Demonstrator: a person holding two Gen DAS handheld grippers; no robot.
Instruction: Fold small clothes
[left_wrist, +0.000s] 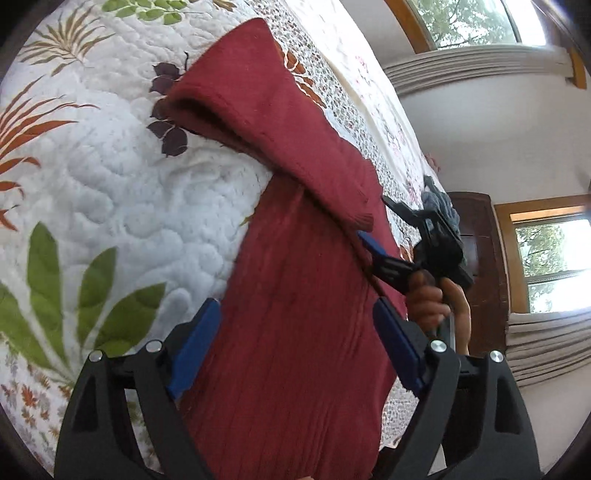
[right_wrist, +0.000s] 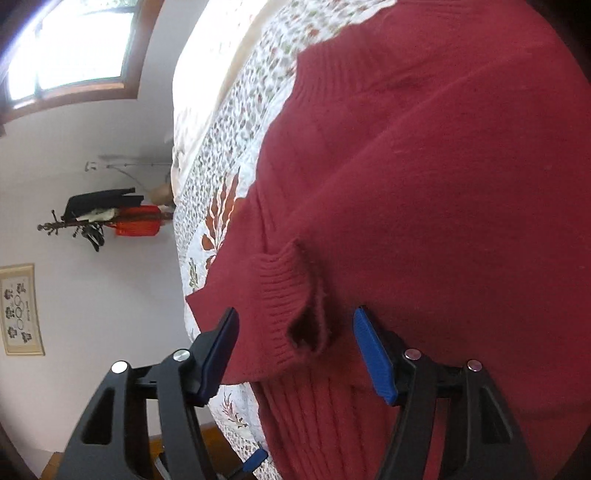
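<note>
Red sweater (left_wrist: 295, 295) on leaf-print quilt (left_wrist: 110, 184) (windowed bedroom); both grippers (left_wrist: 295, 325) (right_wrist: 295, 332) spread.

Bare quilt (left_wrist: 122, 206) lies open left of the red sweater (left_wrist: 295, 295). The right gripper (left_wrist: 373, 221) crowds its far edge. The folded sleeve (right_wrist: 284, 295) lies between that gripper's fingers.

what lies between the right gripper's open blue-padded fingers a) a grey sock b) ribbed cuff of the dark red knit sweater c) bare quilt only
b: in the right wrist view the right gripper is open, with the ribbed cuff of the dark red knit sweater lying between its fingers.
</note>
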